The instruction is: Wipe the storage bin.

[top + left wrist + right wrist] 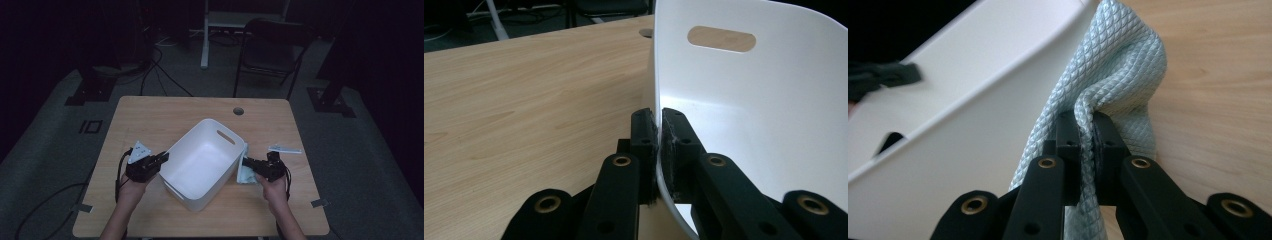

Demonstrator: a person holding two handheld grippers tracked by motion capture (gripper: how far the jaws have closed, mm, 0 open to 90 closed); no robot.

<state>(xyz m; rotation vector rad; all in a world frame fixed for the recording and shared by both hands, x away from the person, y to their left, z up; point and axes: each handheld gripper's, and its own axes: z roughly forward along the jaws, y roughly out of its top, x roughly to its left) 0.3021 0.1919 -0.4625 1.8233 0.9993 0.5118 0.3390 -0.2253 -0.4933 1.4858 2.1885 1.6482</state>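
Two claws clenched near the desk's front edge: left gripper (658,131) grasps the white bin's (749,110) rim, right gripper (1086,134) pinches a pale blue cloth (1118,75)

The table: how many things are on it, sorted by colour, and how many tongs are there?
White: 1, the tub
Pale blue: 1, the cloth
Grey: 1, a flat plate
Black tongs: 2, left tongs on the tub's wall, right tongs on the cloth
Total: 5

Left tongs (164,158) clamped tight, right tongs (246,161) likewise (both hands low), pointing inward
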